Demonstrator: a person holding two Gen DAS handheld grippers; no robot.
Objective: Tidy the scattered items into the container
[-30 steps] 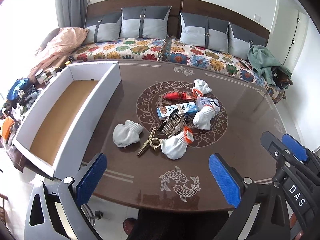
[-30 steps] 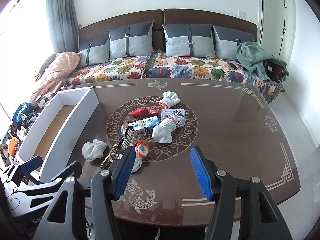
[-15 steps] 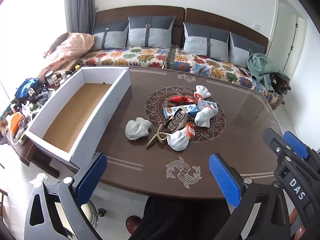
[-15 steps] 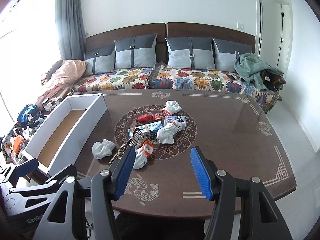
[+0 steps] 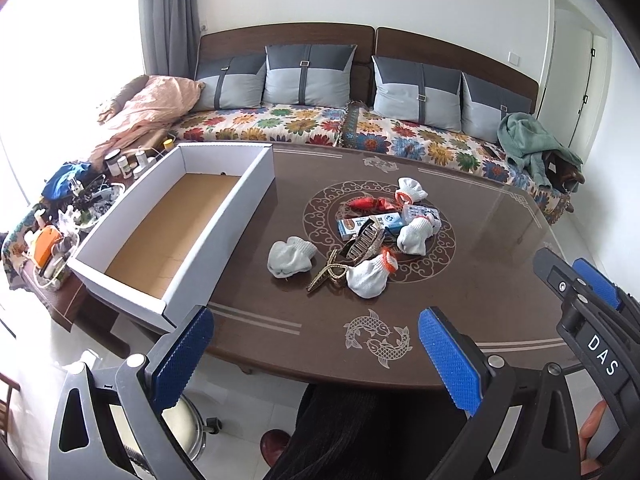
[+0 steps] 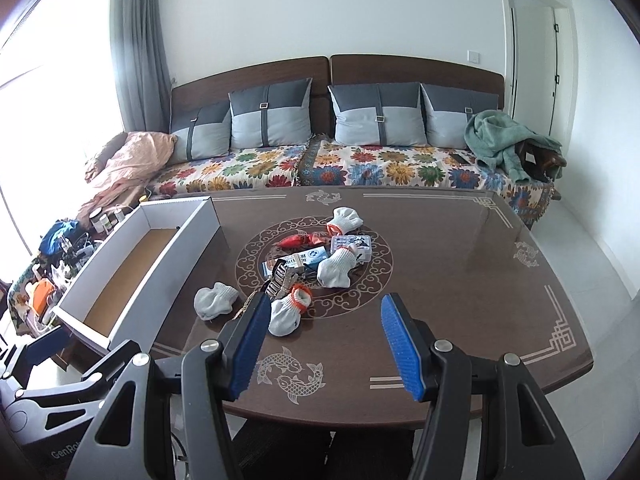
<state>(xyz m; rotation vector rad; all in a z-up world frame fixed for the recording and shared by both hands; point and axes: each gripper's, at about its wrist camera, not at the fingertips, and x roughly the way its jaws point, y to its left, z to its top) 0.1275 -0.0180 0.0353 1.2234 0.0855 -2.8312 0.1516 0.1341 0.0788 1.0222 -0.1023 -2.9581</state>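
A long white cardboard box (image 5: 256,184) (image 6: 188,236) with a brown floor lies empty on the left of the dark table (image 5: 480,280) (image 6: 460,280). On the table's round ornament sit scattered items: white rolled socks (image 5: 290,258) (image 6: 214,300), orange-cuffed ones (image 5: 370,276) (image 6: 288,312), a gold hair claw (image 5: 326,274), a toothpaste box (image 5: 360,224) (image 6: 304,258), a red item (image 5: 366,203) (image 6: 298,240) and a small blue-white pack (image 5: 420,212) (image 6: 352,244). My left gripper (image 5: 316,354) and right gripper (image 6: 324,342) both hang open and empty, back from the table's near edge.
A sofa (image 6: 360,164) with flowered covers and grey cushions runs behind the table. A low side table (image 5: 60,216) crowded with bottles and clutter stands left of the box. A person's dark trousers and shoe (image 5: 276,446) show below the near edge.
Both grippers have drawn back and risen from the table, so the items and box look smaller and farther. Nothing on the table has moved. Both pairs of jaws stay open.
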